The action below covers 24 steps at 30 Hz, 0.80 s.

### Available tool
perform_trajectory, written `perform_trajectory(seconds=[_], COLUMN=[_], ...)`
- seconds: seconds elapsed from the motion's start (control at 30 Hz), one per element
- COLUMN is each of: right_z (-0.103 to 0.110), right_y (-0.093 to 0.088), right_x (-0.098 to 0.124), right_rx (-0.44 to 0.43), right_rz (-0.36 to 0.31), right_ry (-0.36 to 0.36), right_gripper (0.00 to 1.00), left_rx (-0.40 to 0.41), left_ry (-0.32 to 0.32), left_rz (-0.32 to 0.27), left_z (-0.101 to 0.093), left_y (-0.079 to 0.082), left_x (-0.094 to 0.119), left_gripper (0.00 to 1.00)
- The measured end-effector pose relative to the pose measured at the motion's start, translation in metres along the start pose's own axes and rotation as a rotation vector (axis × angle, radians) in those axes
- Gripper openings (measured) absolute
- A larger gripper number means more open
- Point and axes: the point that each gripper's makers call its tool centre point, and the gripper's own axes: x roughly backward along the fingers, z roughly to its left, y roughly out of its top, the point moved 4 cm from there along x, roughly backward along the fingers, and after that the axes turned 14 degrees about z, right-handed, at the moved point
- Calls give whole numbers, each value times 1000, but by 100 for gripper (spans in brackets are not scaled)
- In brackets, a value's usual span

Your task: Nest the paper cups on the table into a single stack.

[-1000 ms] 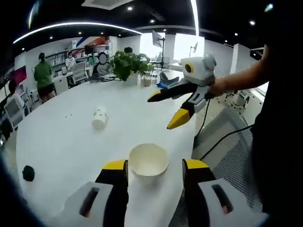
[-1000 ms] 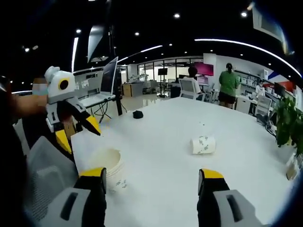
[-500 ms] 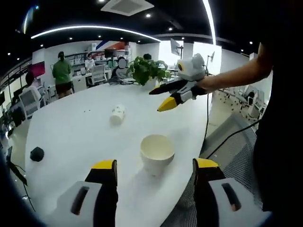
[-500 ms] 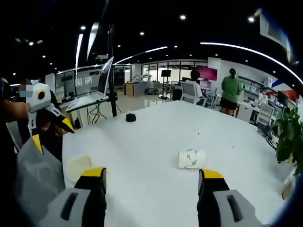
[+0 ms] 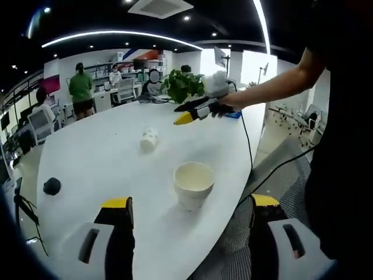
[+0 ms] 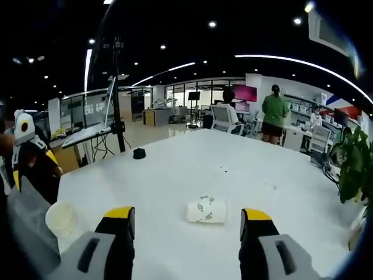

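Note:
An upright cream paper cup (image 5: 193, 184) stands near the white table's (image 5: 93, 157) edge, just ahead of my open left gripper (image 5: 190, 203), which holds nothing. A second, printed paper cup (image 5: 149, 139) lies on its side farther in. My right gripper (image 5: 185, 114) reaches over the table on a person's arm, close to that lying cup. In the right gripper view the lying cup (image 6: 207, 210) rests just ahead of my open right gripper (image 6: 186, 214), between its jaw tips. The upright cup (image 6: 61, 219) and the left gripper (image 6: 26, 153) are at the far left.
A small black object (image 5: 51, 185) lies on the table's left side, and it is the black object (image 6: 139, 153) farther in. A potted plant (image 5: 182, 84) stands at the far end. A mesh chair (image 5: 274, 175) is beside the table edge. People stand at desks beyond.
My right gripper has moved out across the table to the lying cup, which now sits just before its jaws. My left gripper has drawn back a little from the upright cup.

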Motion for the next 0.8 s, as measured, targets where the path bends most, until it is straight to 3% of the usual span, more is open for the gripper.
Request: perform_trajectory(seconds=[0.3, 0.8], right_z=[-36, -43], right_y=[8, 2], right_x=[-22, -60], right_rx=[-61, -82], right_rz=[-43, 23], right_ry=[-26, 26], right_gripper=[60, 59], left_rx=[20, 21], left_ry=[18, 15], left_rz=[-17, 75], left_z=[2, 4], left_y=[1, -20], left_x=[3, -5], left_gripper=[92, 98])
